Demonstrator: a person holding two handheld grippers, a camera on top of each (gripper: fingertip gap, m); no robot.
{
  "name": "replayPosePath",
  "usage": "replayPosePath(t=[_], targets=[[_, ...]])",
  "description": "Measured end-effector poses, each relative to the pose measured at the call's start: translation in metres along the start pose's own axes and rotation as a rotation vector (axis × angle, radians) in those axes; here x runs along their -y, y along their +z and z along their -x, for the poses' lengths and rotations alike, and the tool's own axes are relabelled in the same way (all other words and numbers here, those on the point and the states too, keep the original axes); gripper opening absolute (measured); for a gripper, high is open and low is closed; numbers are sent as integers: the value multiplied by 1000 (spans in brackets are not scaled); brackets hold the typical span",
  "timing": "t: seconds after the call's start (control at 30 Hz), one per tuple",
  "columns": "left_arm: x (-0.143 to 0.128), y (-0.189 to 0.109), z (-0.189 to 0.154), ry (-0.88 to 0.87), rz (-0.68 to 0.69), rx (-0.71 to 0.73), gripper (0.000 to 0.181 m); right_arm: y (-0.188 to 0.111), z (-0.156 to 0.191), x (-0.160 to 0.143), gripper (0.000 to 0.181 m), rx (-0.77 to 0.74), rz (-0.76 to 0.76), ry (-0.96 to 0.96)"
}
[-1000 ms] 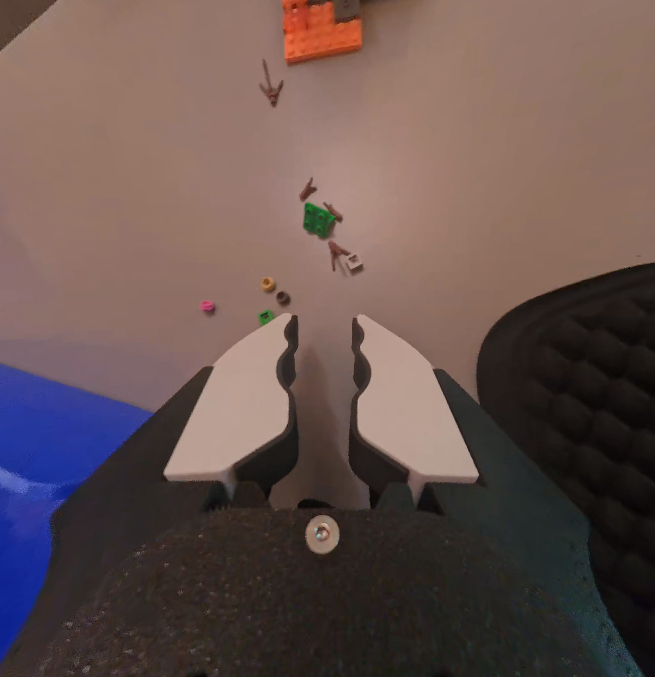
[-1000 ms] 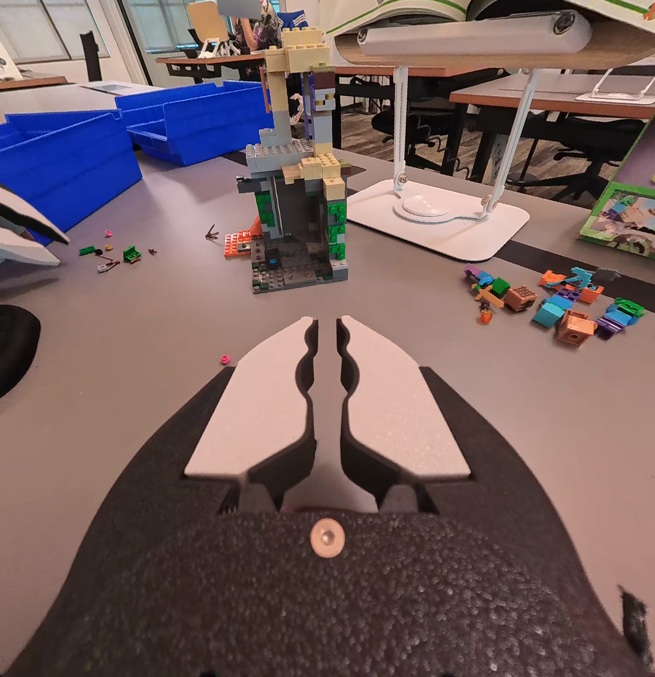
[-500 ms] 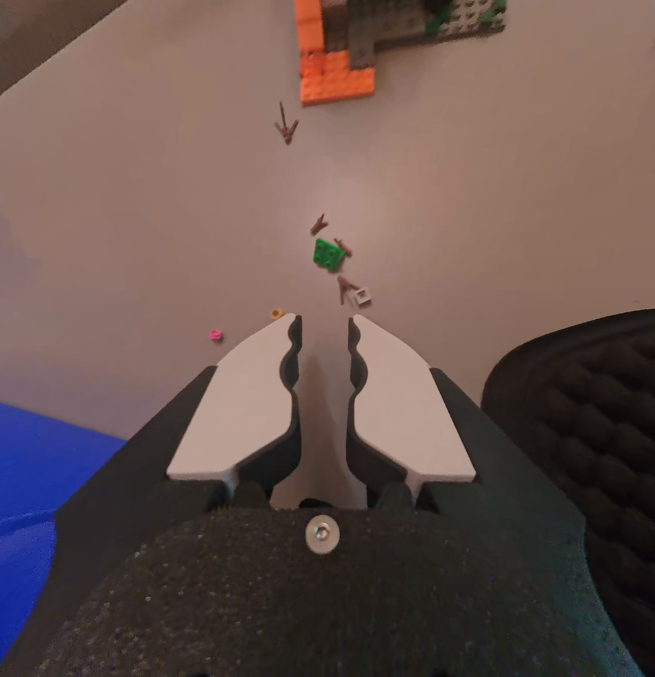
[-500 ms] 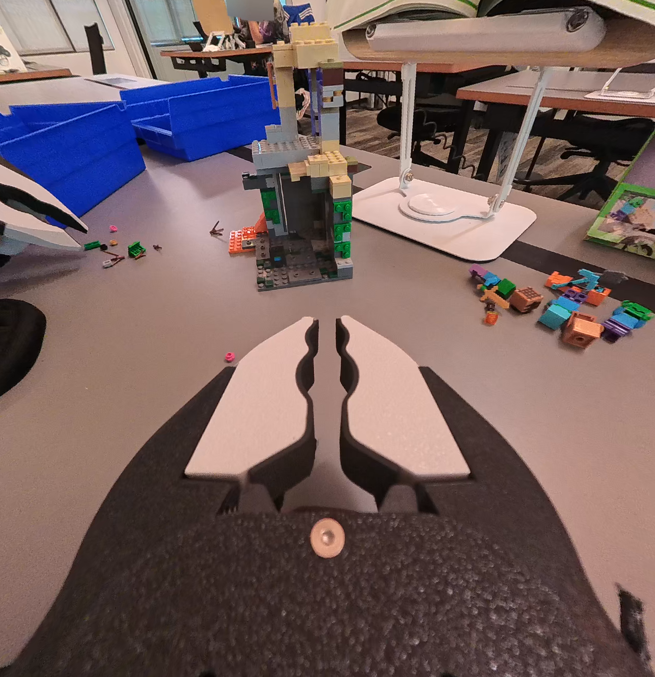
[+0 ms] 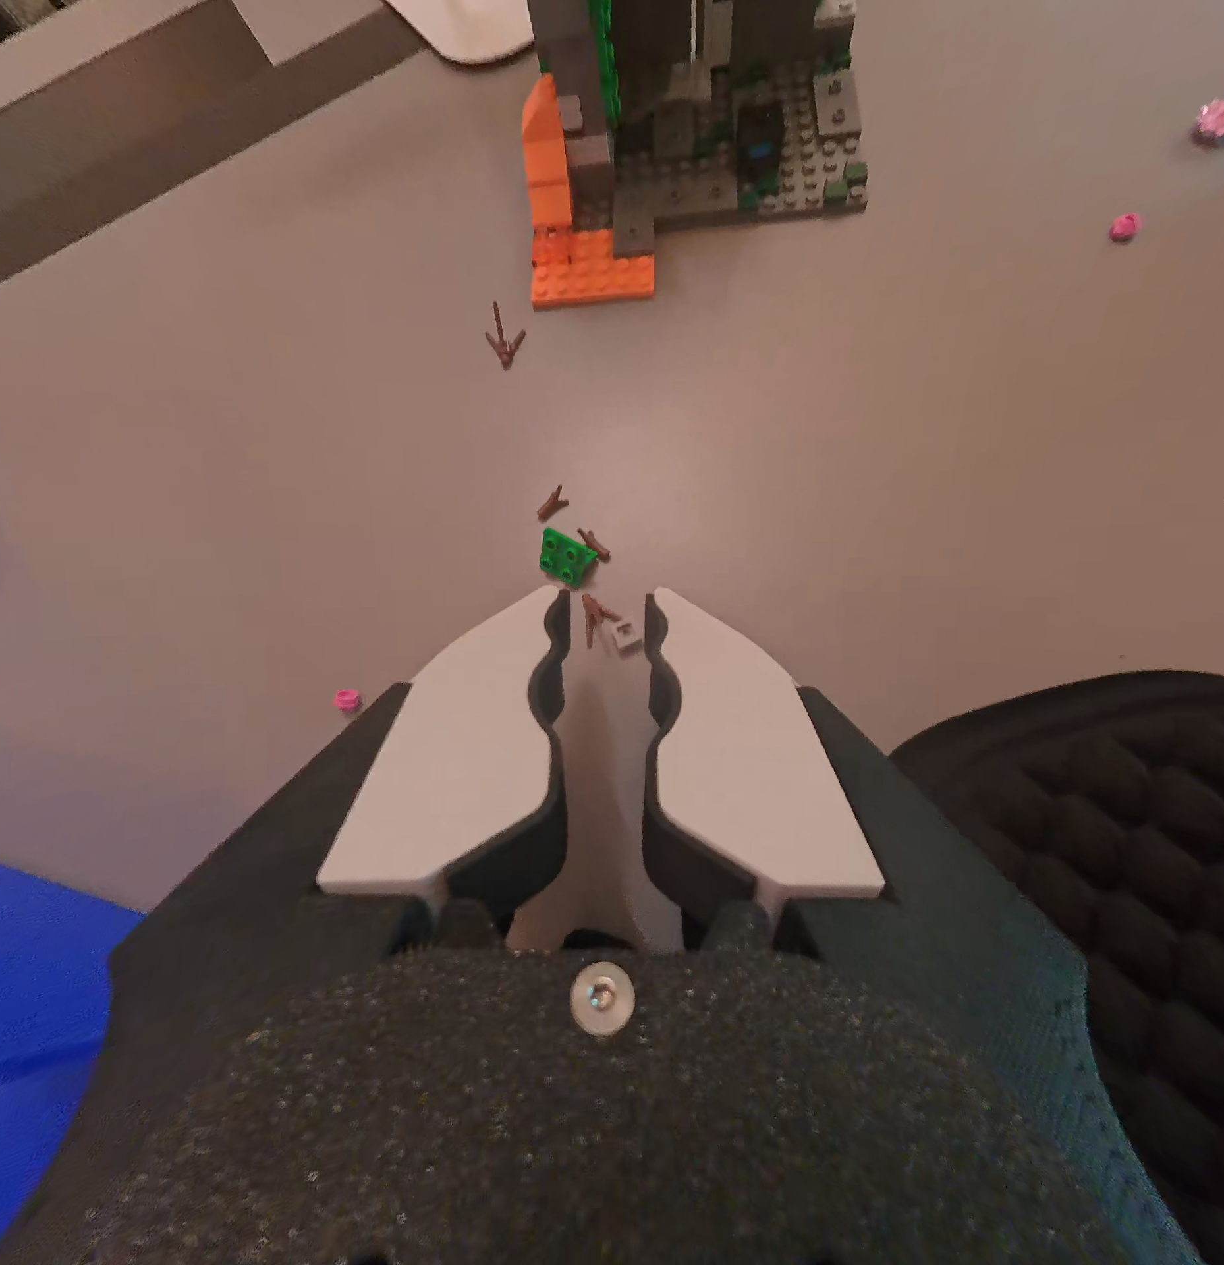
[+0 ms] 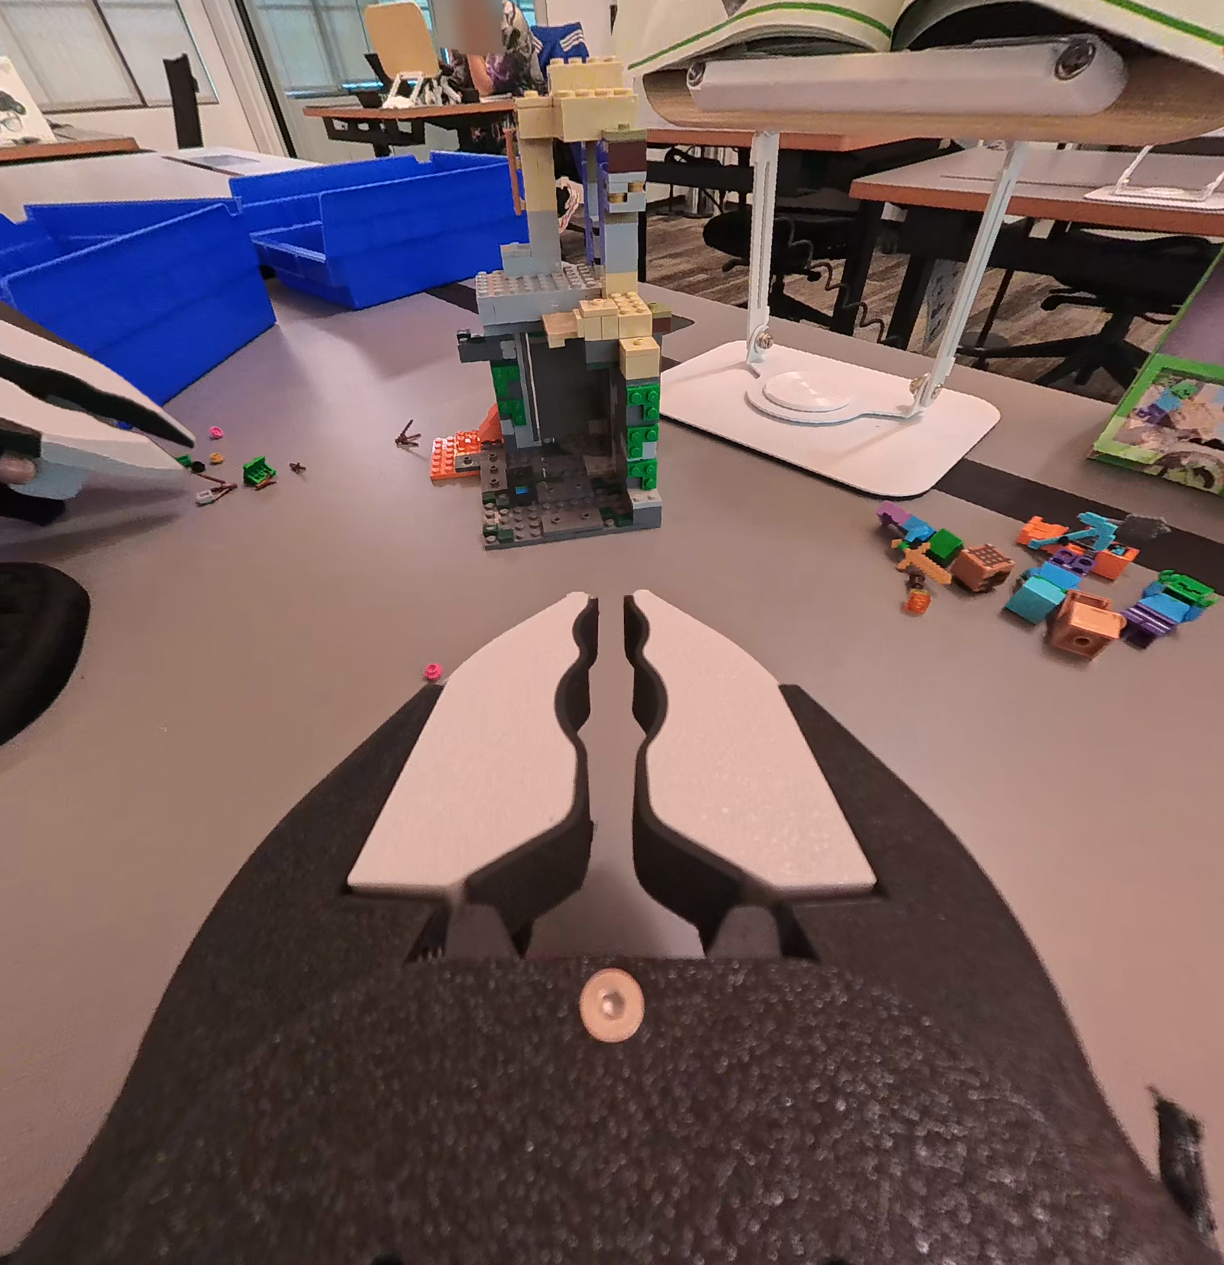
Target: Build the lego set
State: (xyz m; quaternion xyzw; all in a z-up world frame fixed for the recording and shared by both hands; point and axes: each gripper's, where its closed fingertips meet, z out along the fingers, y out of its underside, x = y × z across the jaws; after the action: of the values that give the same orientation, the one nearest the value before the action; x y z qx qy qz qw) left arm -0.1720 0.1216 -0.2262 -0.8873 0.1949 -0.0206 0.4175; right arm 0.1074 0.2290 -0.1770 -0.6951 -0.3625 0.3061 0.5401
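The half-built lego tower (image 6: 568, 411) stands mid-table on a dark grey base with an orange plate (image 5: 592, 270) at its corner. My left gripper (image 5: 606, 597) is open and low over a scatter of tiny pieces. A brown twig piece (image 5: 592, 616) and a small grey piece (image 5: 623, 636) lie between its fingertips, and a green plate (image 5: 565, 558) lies just beyond them. It also shows at the left of the right wrist view (image 6: 185, 448). My right gripper (image 6: 609, 601) is almost shut with nothing in it, hovering in front of the tower.
A black foam pad (image 5: 1109, 855) lies right of my left gripper. Blue bins (image 6: 137, 287) stand at the back left. A white stand base (image 6: 828, 417) sits behind the tower, and a pile of coloured pieces (image 6: 1061, 575) lies to the right. Pink studs (image 5: 347, 699) (image 6: 432, 671) lie loose. The tips of one gripper are about 30 cm away from the tips of the other. It is some 15 cm from my right tips to the half-built lego tower (image 6: 568, 411).
My left gripper has moved forward toward the tower; the twig and grey piece now sit between its tips, and the yellow and brown studs are hidden. The right gripper barely moved.
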Motion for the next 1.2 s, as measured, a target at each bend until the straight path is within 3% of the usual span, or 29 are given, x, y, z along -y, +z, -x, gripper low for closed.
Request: replayPosePath(t=[0.4, 0.67, 1.2], targets=[[41, -1, -11, -43, -285, 51, 19, 0, -2, 0, 8, 7, -17, 47], [44, 4, -20, -67, -322, 10, 16, 3, 3, -5, 7, 9, 13, -11], [50, -11, -4, -88, -406, 106, 9, 4, 4, -9, 5, 11, 33, -14]])
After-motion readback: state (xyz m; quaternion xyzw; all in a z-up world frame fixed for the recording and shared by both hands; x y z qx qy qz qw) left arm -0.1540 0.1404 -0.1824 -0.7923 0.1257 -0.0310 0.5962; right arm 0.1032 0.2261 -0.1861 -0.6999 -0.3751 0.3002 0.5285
